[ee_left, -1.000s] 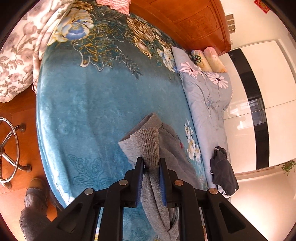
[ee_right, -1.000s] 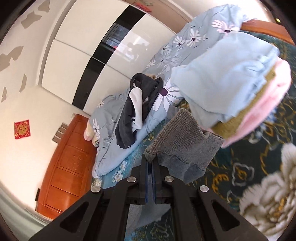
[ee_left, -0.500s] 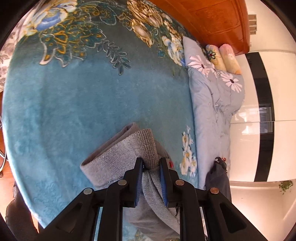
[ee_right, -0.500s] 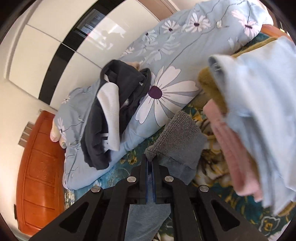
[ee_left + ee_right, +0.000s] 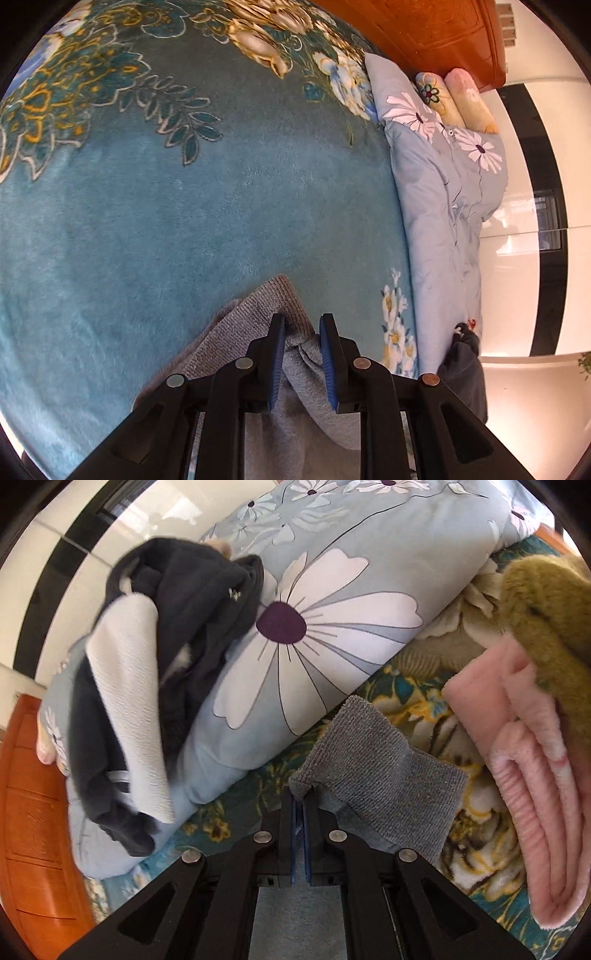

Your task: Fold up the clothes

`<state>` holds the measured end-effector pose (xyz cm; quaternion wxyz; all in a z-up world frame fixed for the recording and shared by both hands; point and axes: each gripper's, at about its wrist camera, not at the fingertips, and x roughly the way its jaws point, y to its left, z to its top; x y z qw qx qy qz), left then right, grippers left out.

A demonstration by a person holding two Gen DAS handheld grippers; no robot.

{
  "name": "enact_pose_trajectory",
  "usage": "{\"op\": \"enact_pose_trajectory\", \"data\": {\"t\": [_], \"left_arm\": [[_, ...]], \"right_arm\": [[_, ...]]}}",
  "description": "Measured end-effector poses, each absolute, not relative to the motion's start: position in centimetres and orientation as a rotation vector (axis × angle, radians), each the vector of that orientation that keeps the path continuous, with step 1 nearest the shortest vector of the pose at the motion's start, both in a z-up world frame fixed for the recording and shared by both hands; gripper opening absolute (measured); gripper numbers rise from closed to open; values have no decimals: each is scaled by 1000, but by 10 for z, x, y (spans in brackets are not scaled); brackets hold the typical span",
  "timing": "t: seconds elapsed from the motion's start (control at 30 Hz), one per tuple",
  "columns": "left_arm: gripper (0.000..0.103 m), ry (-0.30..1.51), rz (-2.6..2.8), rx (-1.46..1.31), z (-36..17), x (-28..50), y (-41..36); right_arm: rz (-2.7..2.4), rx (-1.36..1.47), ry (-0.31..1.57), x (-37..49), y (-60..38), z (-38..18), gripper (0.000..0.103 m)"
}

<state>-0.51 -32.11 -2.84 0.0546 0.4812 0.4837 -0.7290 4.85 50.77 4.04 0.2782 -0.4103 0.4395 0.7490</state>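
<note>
step: laying the grey garment (image 5: 295, 373) flat on the bed (image 5: 184, 229) | left gripper (image 5: 302, 363): jaws opening, ribbed hem between them, perhaps touching | right gripper (image 5: 298, 812): jaws clamped on the other hem corner (beside the quilt (image 5: 332, 620)) | next: release both, then smooth and fold.

My two wrist fisheyes look steeply down, close over the bed (image 5: 155, 221); both share the daisy quilt (image 5: 332, 635) and the dark garment (image 5: 192, 602).
</note>
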Motion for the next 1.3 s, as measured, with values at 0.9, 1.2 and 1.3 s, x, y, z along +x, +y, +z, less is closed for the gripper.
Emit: {"op": "enact_pose_trajectory", "data": {"t": [0.9,1.2,1.3], "left_arm": [[55,1444,-2284,1360,-39,125,-305],[69,1619,-2173,1289,-70,112,-297],[69,1577,-2225,1226,-67,102,-296]], "right_arm": [[2426,-1082,965,158,451,48,54],[2260,-1039,1165,192,462,10,55],[2188,-980,1266,190,476,-3,55]]}}
